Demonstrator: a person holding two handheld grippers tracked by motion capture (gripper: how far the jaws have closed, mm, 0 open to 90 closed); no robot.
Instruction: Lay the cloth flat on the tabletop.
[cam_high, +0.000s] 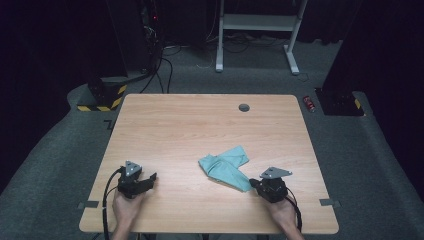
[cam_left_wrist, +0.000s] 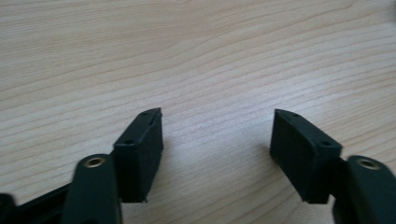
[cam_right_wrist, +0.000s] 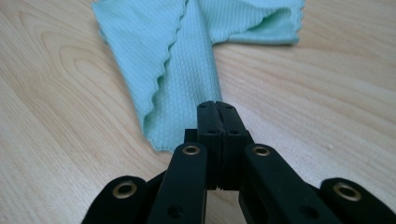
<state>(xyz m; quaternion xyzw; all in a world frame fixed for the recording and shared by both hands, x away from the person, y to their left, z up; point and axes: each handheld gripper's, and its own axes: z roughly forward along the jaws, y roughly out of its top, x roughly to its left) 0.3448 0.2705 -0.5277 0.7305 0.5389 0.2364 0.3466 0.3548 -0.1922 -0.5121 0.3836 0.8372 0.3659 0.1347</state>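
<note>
Green cloth (cam_high: 226, 167) lies crumpled near table's (cam_high: 165, 125) near right edge. Right gripper (cam_right_wrist: 217, 108) fingers pinched tight on cloth corner. Left gripper (cam_left_wrist: 217, 140) fingers wide apart, hold nothing. Thin pinch; cloth may slip out if pulled fast.

The high view looked down from above the near edge of the wooden table (cam_high: 200, 125) and faced forward, far enough to see the whole top. The left gripper view sat very close to the table (cam_left_wrist: 196, 56), looking low along the wood. The right gripper view was close too, facing the green cloth (cam_right_wrist: 187, 60). The high view also saw that cloth (cam_high: 227, 167).
</note>
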